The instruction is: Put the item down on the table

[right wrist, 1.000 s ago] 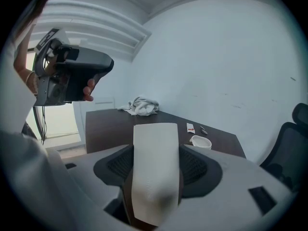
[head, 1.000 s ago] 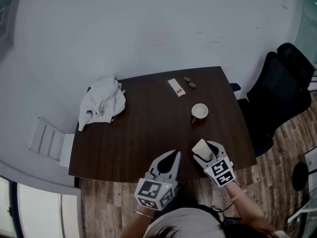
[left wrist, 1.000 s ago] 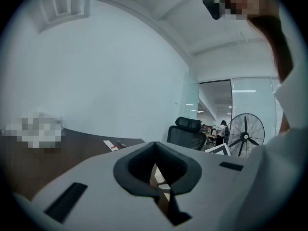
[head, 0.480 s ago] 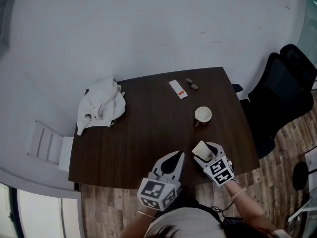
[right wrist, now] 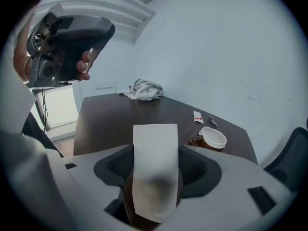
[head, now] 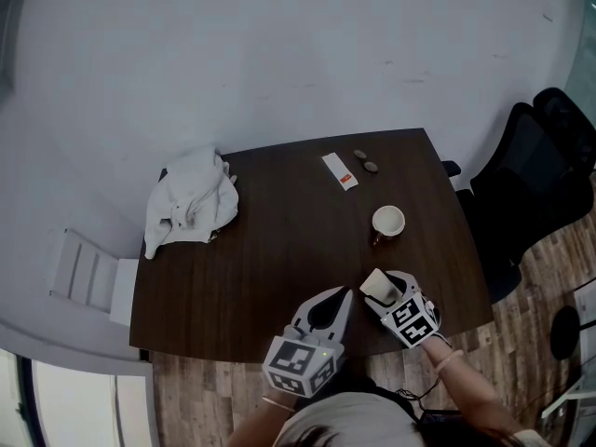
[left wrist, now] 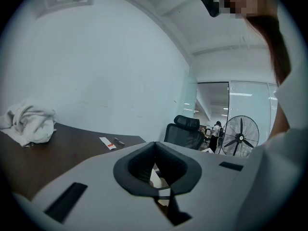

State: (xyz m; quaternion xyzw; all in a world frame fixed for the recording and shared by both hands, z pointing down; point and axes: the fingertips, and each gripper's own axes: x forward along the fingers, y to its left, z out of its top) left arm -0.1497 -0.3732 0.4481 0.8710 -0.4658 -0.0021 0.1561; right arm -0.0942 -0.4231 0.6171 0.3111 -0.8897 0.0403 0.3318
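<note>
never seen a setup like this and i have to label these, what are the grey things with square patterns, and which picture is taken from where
There is no robot here. A person holds a two-jaw gripper in each hand; the patterned cubes are part of them. The head view comes from a camera on the person's head, looking down. The other two come from cameras riding on each gripper, looking along its jaws. The left gripper is shut and empty. The right gripper is shut on a white paper strip, at the near edge of the dark table. On the table lie a white cloth, a cup and a small white sachet.
</note>
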